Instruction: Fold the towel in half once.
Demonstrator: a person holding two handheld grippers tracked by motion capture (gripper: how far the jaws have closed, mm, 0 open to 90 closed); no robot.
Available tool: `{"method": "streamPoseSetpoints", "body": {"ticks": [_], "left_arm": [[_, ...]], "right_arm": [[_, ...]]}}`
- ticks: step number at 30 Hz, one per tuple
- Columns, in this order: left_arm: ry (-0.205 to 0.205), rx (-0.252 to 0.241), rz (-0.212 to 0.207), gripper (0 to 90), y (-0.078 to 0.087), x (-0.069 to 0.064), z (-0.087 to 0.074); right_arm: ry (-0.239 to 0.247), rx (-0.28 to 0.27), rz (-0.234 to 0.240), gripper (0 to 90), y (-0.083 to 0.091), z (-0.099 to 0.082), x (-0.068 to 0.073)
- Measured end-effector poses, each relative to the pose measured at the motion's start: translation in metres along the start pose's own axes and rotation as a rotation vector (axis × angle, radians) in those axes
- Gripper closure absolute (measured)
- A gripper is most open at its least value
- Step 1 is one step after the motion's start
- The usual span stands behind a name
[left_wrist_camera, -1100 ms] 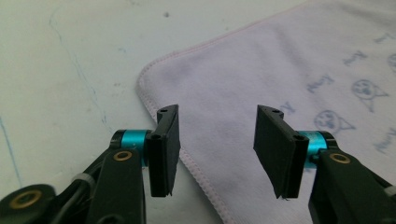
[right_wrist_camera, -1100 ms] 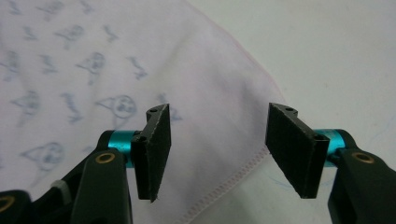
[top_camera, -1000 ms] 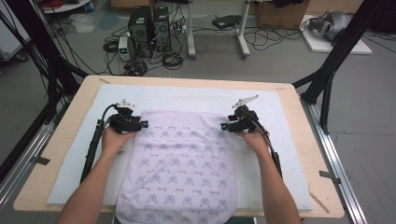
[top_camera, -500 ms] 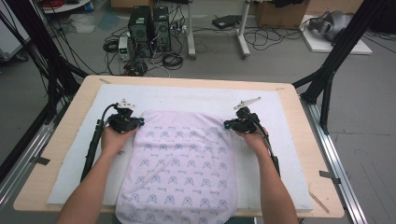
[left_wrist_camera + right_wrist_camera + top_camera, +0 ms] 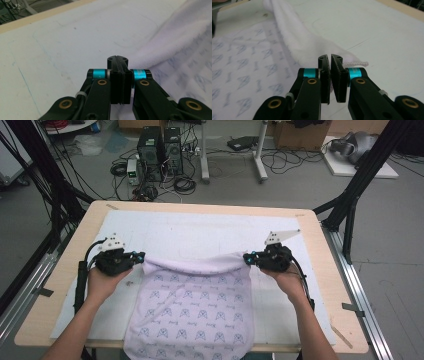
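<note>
A pale lilac towel with a blue print lies on the white mat, its near end hanging over the table's front edge. My left gripper is shut on the towel's far left corner and my right gripper on its far right corner. The far edge is lifted off the mat and sags between them. In the left gripper view, the jaws of the left gripper are pressed together on the cloth. In the right gripper view, the right gripper pinches the hemmed corner of the towel.
A white mat covers most of the wooden table. Black frame posts stand at the table's left and right. Computer towers and cables sit on the floor beyond the far edge.
Both hands have risen and drawn back toward the person, taking the towel's far corners with them. The far edge, flat on the mat before, now hangs lifted between the grippers.
</note>
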State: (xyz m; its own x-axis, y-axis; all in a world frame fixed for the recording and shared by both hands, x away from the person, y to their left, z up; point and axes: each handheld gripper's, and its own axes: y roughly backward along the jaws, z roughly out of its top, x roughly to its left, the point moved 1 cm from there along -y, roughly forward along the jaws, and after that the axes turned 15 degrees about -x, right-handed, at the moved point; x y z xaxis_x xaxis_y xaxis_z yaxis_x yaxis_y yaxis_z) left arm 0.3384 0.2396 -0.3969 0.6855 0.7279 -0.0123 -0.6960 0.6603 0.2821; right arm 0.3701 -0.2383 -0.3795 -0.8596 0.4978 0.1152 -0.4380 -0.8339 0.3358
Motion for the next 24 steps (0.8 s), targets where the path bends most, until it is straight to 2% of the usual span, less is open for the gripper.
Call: {"method": "streamPoseSetpoints", "body": {"ticks": [4, 5, 6, 7, 8, 9, 12, 14, 17, 18, 19, 21, 22, 24], "left_arm": [[0.015, 0.014, -0.043, 89.6, 0.022, -0.018, -0.022], [0.012, 0.032, -0.055, 89.6, 0.026, -0.020, -0.026], [-0.003, 0.036, -0.061, 89.4, 0.030, -0.022, -0.028], [0.009, 0.039, -0.067, 85.9, 0.031, -0.023, -0.029], [0.027, 0.041, -0.066, 77.8, 0.032, -0.022, -0.027], [0.040, 0.035, -0.067, 69.9, 0.031, -0.021, -0.026], [0.064, 0.045, -0.063, 55.3, 0.021, -0.015, -0.019], [0.066, 0.066, -0.048, 49.9, 0.010, -0.011, -0.019], [0.088, 0.137, -0.050, 47.4, -0.008, -0.005, -0.028], [0.100, 0.160, -0.077, 49.0, -0.013, -0.005, -0.031], [0.091, 0.182, -0.113, 56.5, -0.016, -0.005, -0.034], [0.051, 0.202, -0.153, 76.9, -0.019, -0.010, -0.036], [0.041, 0.204, -0.154, 83.0, -0.019, -0.011, -0.036], [0.036, 0.193, -0.151, 85.6, -0.018, -0.012, -0.035]], "right_arm": [[0.001, 0.032, 0.034, 85.3, 0.013, -0.021, 0.025], [0.013, 0.044, 0.043, 83.7, 0.015, -0.027, 0.031], [0.006, 0.059, 0.060, 77.2, 0.017, -0.032, 0.034], [0.000, 0.065, 0.053, 70.6, 0.019, -0.035, 0.036], [-0.004, 0.066, 0.041, 69.6, 0.022, -0.036, 0.036], [-0.003, 0.050, 0.031, 66.3, 0.023, -0.035, 0.034], [-0.039, 0.025, -0.009, 55.9, 0.020, -0.031, 0.026], [-0.041, 0.044, -0.016, 52.3, 0.011, -0.033, 0.023], [-0.056, 0.103, 0.003, 50.6, -0.008, -0.041, 0.022], [-0.054, 0.119, 0.011, 50.6, -0.014, -0.044, 0.022], [-0.058, 0.143, 0.013, 51.1, -0.018, -0.046, 0.022], [-0.051, 0.162, 0.027, 61.1, -0.023, -0.050, 0.024], [-0.048, 0.170, 0.033, 66.8, -0.025, -0.052, 0.025], [-0.036, 0.197, 0.053, 78.6, -0.027, -0.053, 0.026]]}}
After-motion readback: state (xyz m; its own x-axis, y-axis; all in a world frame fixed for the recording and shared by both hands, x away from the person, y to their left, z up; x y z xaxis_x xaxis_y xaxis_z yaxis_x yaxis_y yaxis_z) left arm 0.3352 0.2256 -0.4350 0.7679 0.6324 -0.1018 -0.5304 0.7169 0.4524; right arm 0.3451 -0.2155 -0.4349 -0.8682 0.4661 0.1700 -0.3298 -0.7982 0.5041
